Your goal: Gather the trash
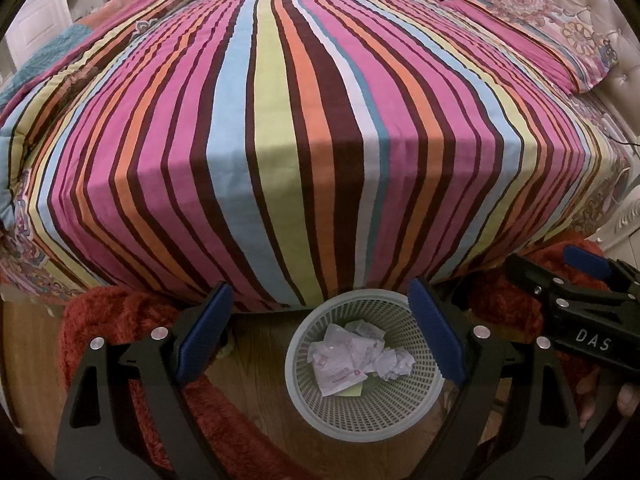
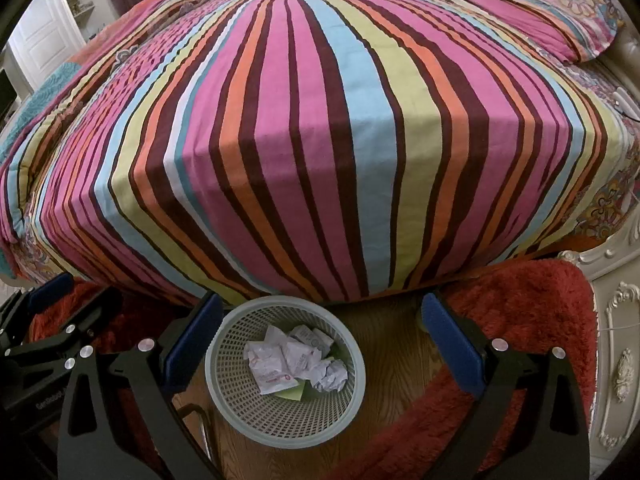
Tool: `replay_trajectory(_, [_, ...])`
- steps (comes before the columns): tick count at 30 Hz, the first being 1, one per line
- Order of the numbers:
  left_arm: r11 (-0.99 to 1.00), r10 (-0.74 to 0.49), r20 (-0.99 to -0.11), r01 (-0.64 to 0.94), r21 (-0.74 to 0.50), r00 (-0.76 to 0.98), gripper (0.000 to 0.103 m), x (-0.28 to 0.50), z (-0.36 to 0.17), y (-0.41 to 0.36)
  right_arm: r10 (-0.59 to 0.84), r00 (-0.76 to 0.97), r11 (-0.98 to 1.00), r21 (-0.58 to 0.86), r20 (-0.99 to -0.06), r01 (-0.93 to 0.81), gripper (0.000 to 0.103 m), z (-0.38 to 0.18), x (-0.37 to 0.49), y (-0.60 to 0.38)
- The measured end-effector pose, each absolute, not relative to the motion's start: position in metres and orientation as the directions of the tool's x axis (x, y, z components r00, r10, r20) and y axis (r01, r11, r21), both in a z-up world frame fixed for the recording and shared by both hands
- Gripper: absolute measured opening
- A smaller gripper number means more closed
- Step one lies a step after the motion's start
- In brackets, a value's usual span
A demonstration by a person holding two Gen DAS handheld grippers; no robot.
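Trash (image 1: 354, 356): crumpled white papers and wrappers plus a yellow-green scrap, all lying inside pale mesh basket (image 1: 304, 396) on wood floor (image 2: 392, 352), just at foot of striped bed (image 1: 304, 128). Red shaggy rug (image 2: 528, 320) on both sides of basket. Left claw (image 1: 322, 338) spread wide, empty, hovering over basket. Right claw (image 2: 322, 344) also spread wide, empty, basket toward its left finger. No loose trash visible on bedspread or floor in either view. Step judged: drop-off done or final check, collection looks near complete. Next move likely: scan bed and rug edges for leftover pieces, otherwise pull both claws back clear of basket rim without knocking it.
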State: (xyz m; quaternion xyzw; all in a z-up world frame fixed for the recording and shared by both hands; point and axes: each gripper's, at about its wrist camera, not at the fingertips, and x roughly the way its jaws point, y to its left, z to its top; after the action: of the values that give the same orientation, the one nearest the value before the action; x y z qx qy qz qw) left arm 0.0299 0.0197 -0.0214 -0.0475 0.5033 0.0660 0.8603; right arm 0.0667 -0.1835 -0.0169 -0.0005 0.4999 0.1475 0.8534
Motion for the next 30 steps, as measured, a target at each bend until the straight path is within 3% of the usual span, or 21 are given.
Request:
replay_trajectory(7, [0.986,0.056,-0.87,-0.167,-0.031,0.49,0.087,0.0296,-0.0219,0.0213,0.252,0.456,0.956,0.147,-0.853,-0.253,0.095,-0.0169,0.0672,-0.1839])
replay_trajectory(20, [0.982,0.143,-0.861,-0.178,0.062,0.488,0.087,0.0293,-0.0208,0.0156,0.252,0.454,0.956,0.148,-0.855,-0.252,0.095,-0.0179,0.066,-0.1828])
replay_trajectory(30, [0.983,0.111,-0.874,-0.18,0.028,0.472,0.087,0.0316,-0.0219,0.0187,0.252,0.452,0.956,0.15,-0.855,-0.25,0.095,-0.0179,0.0668,-0.1837])
